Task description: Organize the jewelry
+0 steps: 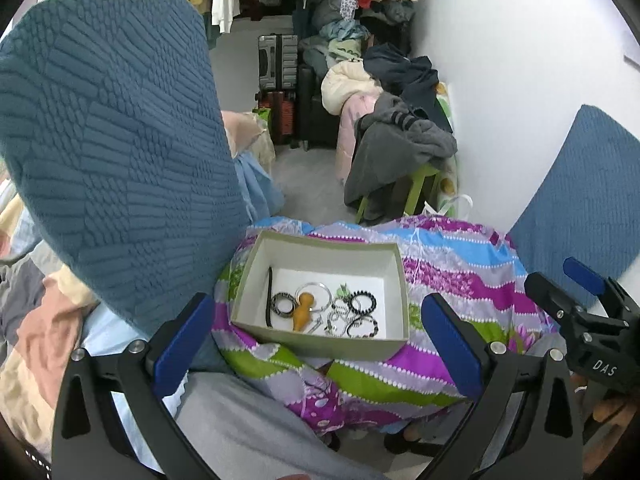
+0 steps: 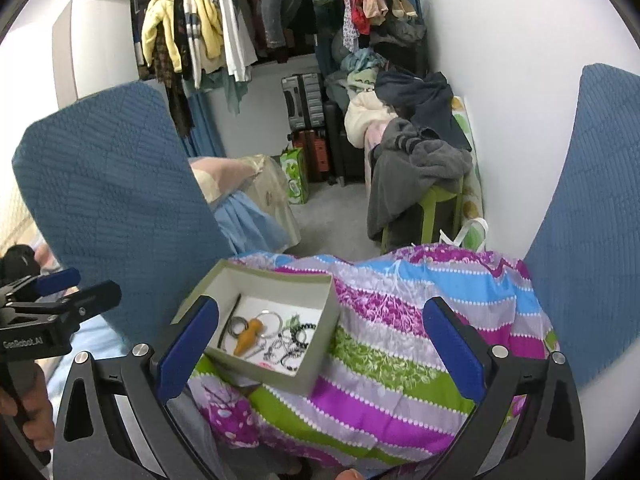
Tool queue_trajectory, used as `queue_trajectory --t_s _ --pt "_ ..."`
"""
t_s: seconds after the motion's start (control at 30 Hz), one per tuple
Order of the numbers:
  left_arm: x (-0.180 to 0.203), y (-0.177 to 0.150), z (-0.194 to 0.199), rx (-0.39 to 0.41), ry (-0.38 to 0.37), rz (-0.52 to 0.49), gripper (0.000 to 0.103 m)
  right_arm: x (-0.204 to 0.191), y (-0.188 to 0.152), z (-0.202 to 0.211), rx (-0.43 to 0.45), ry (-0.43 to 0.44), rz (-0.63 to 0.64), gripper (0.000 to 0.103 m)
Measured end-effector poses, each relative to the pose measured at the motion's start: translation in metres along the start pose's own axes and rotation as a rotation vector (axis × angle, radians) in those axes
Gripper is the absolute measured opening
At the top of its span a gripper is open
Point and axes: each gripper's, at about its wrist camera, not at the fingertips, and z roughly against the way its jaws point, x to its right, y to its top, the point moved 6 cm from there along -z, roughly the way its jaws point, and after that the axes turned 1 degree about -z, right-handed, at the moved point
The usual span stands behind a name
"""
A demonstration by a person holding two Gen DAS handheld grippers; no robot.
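Note:
An open grey-green cardboard box (image 1: 280, 344) sits on a striped, colourful quilt (image 1: 460, 276). It also shows in the right wrist view (image 2: 320, 356). Inside lie an orange wooden piece (image 1: 303, 312), a silver ring (image 1: 316, 296), black beaded bracelets (image 1: 362, 303), a black stick (image 1: 269, 296) and small silver pieces. My left gripper (image 1: 316, 344) is open and empty, just in front of the box. My right gripper (image 2: 320, 350) is open and empty, with the box toward its left finger. The right gripper also shows in the left wrist view (image 1: 576, 292).
Large blue quilted cushions (image 1: 108, 152) stand to the left and right (image 2: 592, 216) of the quilt. Behind are a green stool (image 1: 416, 188) heaped with grey clothes, suitcases (image 1: 278, 60), hanging clothes (image 2: 200, 28) and a white wall.

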Motion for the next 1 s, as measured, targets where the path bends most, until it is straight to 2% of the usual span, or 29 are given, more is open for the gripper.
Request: queue_trajectory --t_s 0.3,1.0 --pt "0.0 -0.017 -0.004 -0.036 -0.008 0.016 0.103 -0.004 -0.026 -0.006 -0.056 -0.011 0.009 0.103" --pt "0.002 -0.018 -0.006 -0.046 0.002 -0.008 0.103 -0.003 -0.037 -0.016 -0.068 -0.031 0.013 0.103"
